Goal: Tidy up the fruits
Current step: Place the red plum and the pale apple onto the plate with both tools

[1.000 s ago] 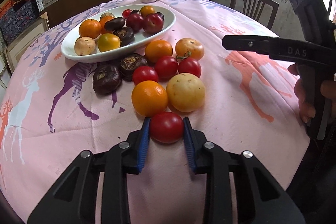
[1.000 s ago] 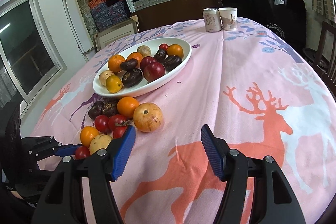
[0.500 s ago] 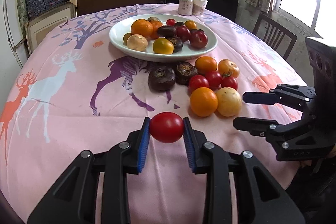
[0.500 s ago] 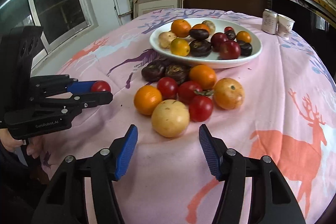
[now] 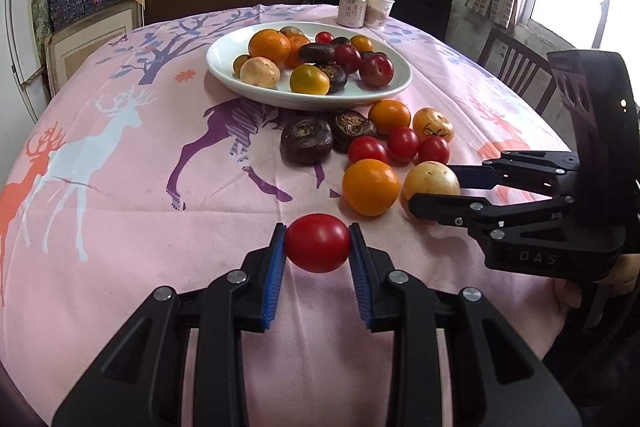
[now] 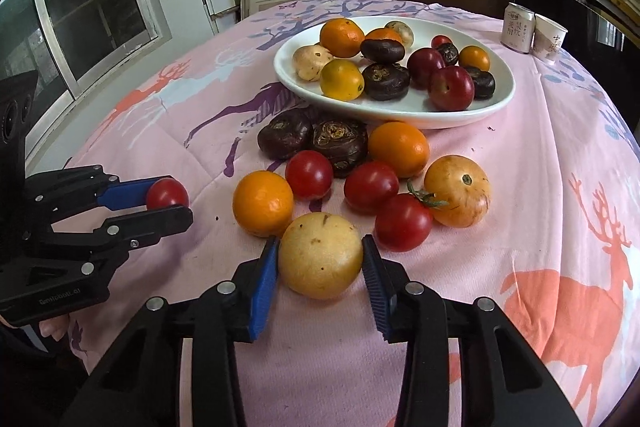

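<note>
While jaws close, right gripper [image 6: 320,259] half-hides yellow fruit [image 5: 430,181].

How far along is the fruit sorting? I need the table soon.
Partway. The white plate already holds over a dozen fruits. The left gripper grips a red tomato; the right gripper is closing around a pale yellow fruit. Eight loose fruits remain on the tablecloth.
</note>
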`<action>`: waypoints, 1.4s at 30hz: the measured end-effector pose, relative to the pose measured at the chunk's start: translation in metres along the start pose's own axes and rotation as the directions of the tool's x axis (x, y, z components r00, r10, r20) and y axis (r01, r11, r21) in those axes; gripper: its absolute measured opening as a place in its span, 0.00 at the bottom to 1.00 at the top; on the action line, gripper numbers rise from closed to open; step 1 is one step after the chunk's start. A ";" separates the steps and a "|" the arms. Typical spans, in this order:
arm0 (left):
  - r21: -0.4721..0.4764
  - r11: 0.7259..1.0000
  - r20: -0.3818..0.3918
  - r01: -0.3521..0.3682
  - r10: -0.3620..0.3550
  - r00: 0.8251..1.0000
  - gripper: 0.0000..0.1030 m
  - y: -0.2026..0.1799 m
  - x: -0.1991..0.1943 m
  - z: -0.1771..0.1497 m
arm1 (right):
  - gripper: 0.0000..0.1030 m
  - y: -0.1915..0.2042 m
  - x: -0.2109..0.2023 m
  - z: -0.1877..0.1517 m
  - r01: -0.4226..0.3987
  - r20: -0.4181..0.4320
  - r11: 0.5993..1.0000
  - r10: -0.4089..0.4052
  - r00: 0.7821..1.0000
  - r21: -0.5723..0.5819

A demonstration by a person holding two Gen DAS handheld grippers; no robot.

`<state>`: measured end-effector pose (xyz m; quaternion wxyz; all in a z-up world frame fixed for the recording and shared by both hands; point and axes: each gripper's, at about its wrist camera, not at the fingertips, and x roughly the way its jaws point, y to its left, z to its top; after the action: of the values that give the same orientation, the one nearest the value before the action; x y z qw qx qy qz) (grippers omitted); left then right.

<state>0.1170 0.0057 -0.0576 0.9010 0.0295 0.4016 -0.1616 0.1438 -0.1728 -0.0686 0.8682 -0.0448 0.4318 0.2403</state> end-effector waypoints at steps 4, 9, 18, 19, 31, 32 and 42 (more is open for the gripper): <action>0.000 1.000 0.008 -0.001 0.001 1.000 0.29 0.000 -0.002 0.001 | 0.40 -0.010 -0.013 -0.008 -0.030 0.030 0.999 0.029 0.999 0.036; 0.013 1.000 0.026 -0.013 0.013 1.000 0.29 -0.005 -0.007 0.011 | 0.40 -0.031 -0.039 -0.009 -0.030 0.096 0.996 0.022 0.995 0.083; 0.040 0.998 0.084 -0.058 0.054 0.995 0.29 -0.014 -0.006 0.057 | 0.40 -0.065 -0.065 0.027 0.009 0.196 0.993 -0.032 0.980 0.120; 0.045 0.997 0.091 -0.067 0.063 0.994 0.29 -0.014 -0.004 0.063 | 0.40 -0.067 -0.066 0.033 0.011 0.202 0.993 -0.036 0.979 0.121; 0.033 0.992 0.130 -0.118 0.113 0.985 0.29 -0.002 0.019 0.122 | 0.40 -0.091 -0.055 0.088 0.044 0.235 0.991 -0.073 0.969 0.124; 0.030 0.992 0.132 -0.120 0.115 0.985 0.29 0.001 0.022 0.129 | 0.40 -0.092 -0.054 0.093 0.046 0.237 0.991 -0.075 0.969 0.124; -0.045 0.994 0.094 -0.102 0.106 0.990 0.29 0.032 0.076 0.203 | 0.40 -0.105 -0.003 0.156 0.073 0.206 0.991 -0.096 0.974 0.116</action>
<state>0.3192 -0.0214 0.0214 0.9269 0.0243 0.3589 -0.1074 0.3039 -0.2223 0.0174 0.9197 0.0095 0.3474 0.1827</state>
